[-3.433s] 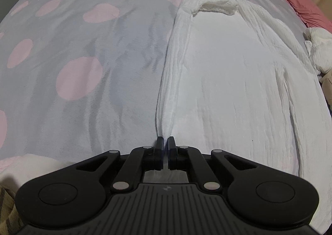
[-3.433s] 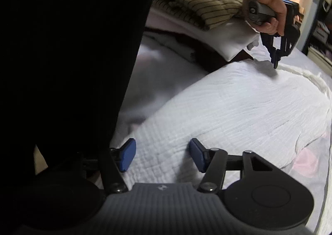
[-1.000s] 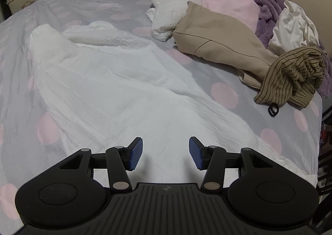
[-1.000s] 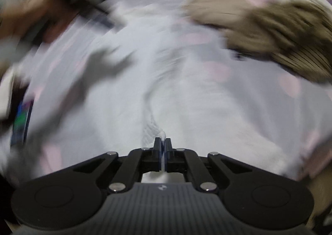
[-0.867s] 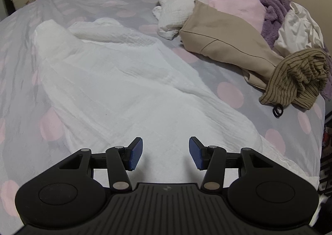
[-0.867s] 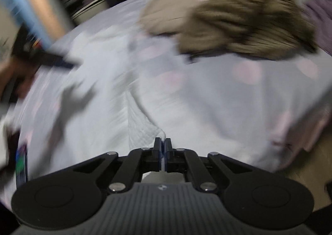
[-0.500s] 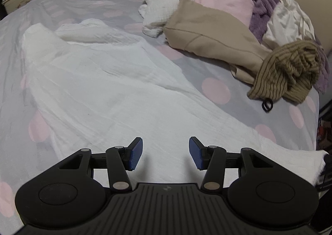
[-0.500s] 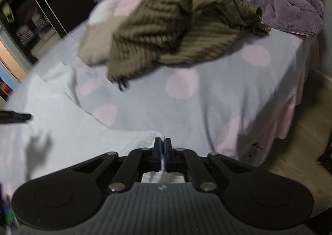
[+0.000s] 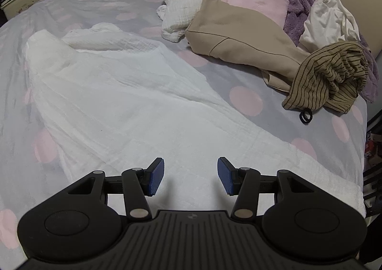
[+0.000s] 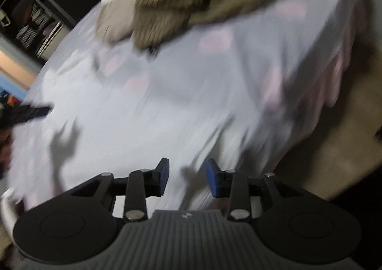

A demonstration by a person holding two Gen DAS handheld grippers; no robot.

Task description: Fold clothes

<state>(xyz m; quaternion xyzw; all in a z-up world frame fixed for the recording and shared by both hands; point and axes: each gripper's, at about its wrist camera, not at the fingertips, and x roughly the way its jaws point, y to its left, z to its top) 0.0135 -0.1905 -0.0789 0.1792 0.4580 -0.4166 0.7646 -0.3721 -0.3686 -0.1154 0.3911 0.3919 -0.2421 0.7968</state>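
The left gripper is matte black with a ribbed housing and silver pivot screws. Its pads are blue. The right gripper looks identical.

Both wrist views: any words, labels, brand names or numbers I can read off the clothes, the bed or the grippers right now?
No readable text in either view.
Left gripper: a small round emblem on its body, too small to read.
Right gripper: the same kind of emblem, blurred.
White garment, striped garment, beige garment: no tags or print visible.
Dark shelves in the right wrist view's background: blurred, unreadable.

Left wrist view: low over bed, facing headboard; right (blurred) near bed corner; both share striped garment.
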